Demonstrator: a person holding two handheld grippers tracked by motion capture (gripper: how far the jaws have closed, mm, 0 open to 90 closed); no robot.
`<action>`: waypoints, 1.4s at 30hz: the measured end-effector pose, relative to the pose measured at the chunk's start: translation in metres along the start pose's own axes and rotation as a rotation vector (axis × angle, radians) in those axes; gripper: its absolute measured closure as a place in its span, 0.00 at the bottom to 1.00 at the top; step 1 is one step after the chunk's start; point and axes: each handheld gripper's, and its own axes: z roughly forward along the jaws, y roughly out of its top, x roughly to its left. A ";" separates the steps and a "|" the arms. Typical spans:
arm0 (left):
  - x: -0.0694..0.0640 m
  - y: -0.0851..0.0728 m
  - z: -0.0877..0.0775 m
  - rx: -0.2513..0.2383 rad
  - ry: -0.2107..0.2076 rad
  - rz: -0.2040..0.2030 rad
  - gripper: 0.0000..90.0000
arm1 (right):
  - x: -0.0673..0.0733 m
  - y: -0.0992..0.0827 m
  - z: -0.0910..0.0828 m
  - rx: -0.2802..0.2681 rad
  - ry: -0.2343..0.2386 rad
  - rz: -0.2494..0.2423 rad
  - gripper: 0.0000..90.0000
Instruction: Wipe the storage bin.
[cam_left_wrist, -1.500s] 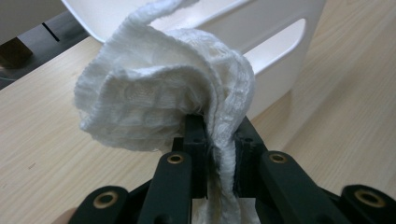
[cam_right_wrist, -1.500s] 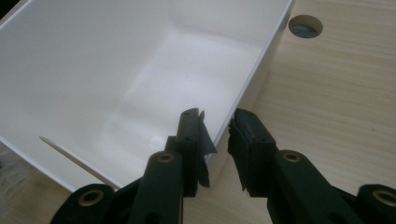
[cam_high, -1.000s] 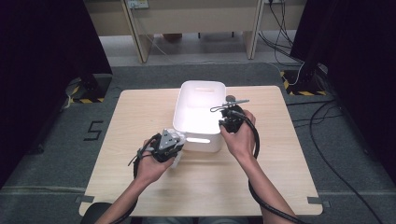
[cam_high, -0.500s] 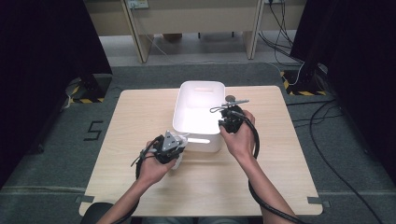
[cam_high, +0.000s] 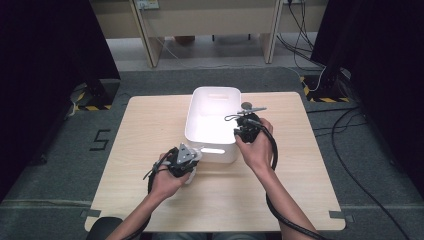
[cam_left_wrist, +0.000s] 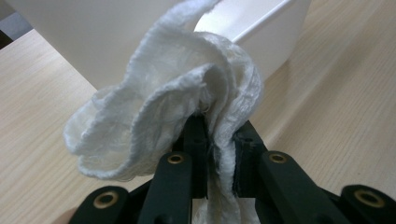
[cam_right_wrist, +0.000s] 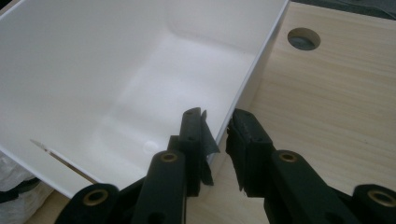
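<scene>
A crumpled white cloth (cam_left_wrist: 177, 98) sits in the centre of the left gripper view, pinched between the black jaws of the left hand-held gripper (cam_left_wrist: 219, 154), which are clamped tight on its lower fold while the rest billows up and to the left. In the high view this hand-held gripper (cam_high: 186, 161) lies just below centre, at the near left corner of the white bin (cam_high: 212, 100), with the cloth (cam_high: 191, 175) hanging pale beneath it.

The bin stands open at mid-frame on the light wooden desk (cam_high: 145, 125). The right hand-held gripper (cam_high: 240, 131) is at its right wall. In the right gripper view its jaws (cam_right_wrist: 217, 137) straddle the bin's rim (cam_right_wrist: 254, 70), one inside and one outside, closed onto the thin wall. A round hole (cam_right_wrist: 304, 38) shows in the desk at the upper right.
</scene>
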 end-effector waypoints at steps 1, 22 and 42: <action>0.000 0.000 0.001 0.001 -0.001 -0.001 0.88 | 0.000 0.000 0.000 0.000 0.000 0.000 0.84; -0.004 -0.012 0.020 0.054 -0.011 -0.002 0.88 | 0.001 -0.001 0.000 -0.007 -0.005 0.000 0.84; -0.014 -0.005 0.022 0.018 -0.015 -0.018 0.88 | 0.001 -0.001 0.000 -0.008 -0.010 0.002 0.84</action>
